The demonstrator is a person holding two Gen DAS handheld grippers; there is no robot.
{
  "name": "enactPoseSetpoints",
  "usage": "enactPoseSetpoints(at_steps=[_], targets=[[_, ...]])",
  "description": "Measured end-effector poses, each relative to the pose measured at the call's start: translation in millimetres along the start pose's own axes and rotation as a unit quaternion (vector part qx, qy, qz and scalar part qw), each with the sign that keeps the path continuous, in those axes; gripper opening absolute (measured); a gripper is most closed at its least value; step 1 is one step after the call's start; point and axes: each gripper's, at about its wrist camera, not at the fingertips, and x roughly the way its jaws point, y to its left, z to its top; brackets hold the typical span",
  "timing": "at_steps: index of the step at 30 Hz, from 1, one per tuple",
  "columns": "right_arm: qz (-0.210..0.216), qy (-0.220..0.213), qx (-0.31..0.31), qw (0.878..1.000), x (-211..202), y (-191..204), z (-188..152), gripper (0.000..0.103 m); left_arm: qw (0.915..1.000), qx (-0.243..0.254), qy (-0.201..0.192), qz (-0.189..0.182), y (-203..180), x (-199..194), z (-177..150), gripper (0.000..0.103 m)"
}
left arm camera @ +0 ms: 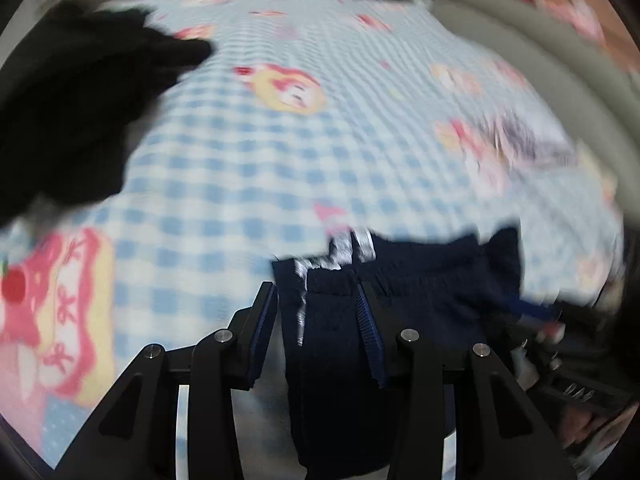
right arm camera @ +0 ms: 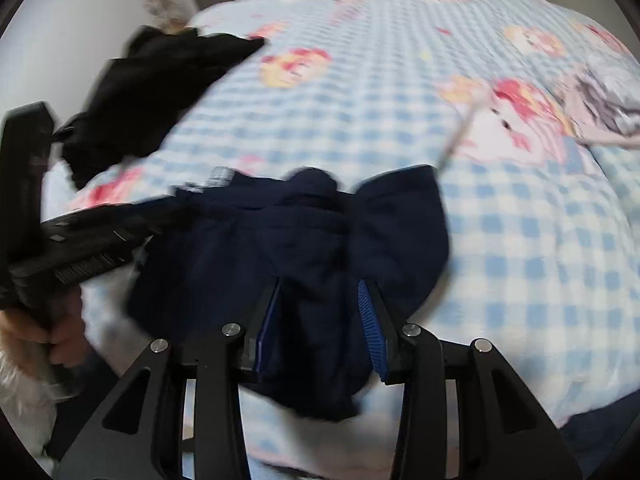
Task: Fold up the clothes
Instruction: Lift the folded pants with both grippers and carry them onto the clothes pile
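A navy garment (left arm camera: 404, 280) with white stripes along one edge hangs bunched between both grippers above a blue-checked bed cover (left arm camera: 280, 152). My left gripper (left arm camera: 316, 300) has its fingers set around the navy cloth, which fills the gap between the pads. My right gripper (right arm camera: 320, 292) stands the same way around the other part of the navy garment (right arm camera: 304, 236). The left gripper's body (right arm camera: 76, 240) and the hand holding it show at the left of the right wrist view. Both views are motion-blurred.
A black garment (left arm camera: 76, 120) lies crumpled at the bed's left (right arm camera: 160, 92). A grey-green garment (left arm camera: 532, 64) lies along the right edge. A pale printed cloth (right arm camera: 600, 100) rests at the right. The bed cover (right arm camera: 520, 220) has cartoon prints.
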Motion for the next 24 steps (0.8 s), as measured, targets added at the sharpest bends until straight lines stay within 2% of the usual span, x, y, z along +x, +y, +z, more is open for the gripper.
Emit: enactPoseSetpoints(at_steps=[1,2,3,4,5,8,10,11,12,13,15,19,24], targets=[[0.008,-0.009,0.013,1.000,-5.4,-3.4,-2.1,0.039,0.9995,-0.020,-0.010,-0.024,6.3,-9.7,-3.7,0.047],[0.014,-0.019,0.021,1.000,-13.1,-6.1,-6.8,0.046,0.9984,-0.032,-0.001,-0.047,9.7,-11.1,-10.3,0.065],[0.017,-0.021,0.025,0.999,-16.2,-6.5,-11.3,0.063,0.9966,-0.041,0.014,-0.070,12.2,-9.7,-17.8,0.076],[0.019,-0.019,0.027,0.999,-16.4,-5.9,-15.0,0.069,0.9940,-0.050,0.029,-0.093,14.7,-8.4,-25.3,0.076],[0.022,-0.012,0.030,0.999,-11.4,-6.6,-17.2,0.071,0.9930,-0.052,0.045,-0.096,14.9,-0.8,-30.5,0.076],[0.019,0.022,0.046,0.999,18.0,-12.8,-15.9,0.070,0.9930,-0.047,0.083,-0.070,8.8,26.3,-38.2,0.074],[0.024,0.030,0.062,0.997,30.9,-17.9,-10.8,0.070,0.9934,-0.038,0.094,-0.054,1.6,36.8,-40.2,0.058],[0.031,0.030,0.070,0.997,35.6,-19.0,-7.4,0.063,0.9942,-0.029,0.090,-0.050,-4.9,34.6,-39.7,0.035],[0.031,0.031,0.069,0.997,38.0,-16.9,-4.2,0.043,0.9950,-0.020,0.087,-0.045,-11.9,31.9,-38.9,0.023],[0.027,0.033,0.064,0.997,39.7,-13.5,-1.4,0.037,0.9956,-0.010,0.085,-0.039,-18.2,28.8,-36.8,0.019],[0.021,0.018,0.044,0.999,30.9,-3.8,4.2,0.016,0.9963,0.013,0.081,-0.027,-35.1,19.6,-29.5,0.013],[0.038,-0.013,0.048,0.998,0.7,-10.2,13.2,0.011,0.9960,0.047,0.065,-0.040,-64.6,5.8,1.8,0.013],[0.068,-0.039,0.072,0.994,-34.5,-39.5,31.7,0.009,0.9928,0.090,0.045,-0.064,-127.1,0.7,37.2,0.013]])
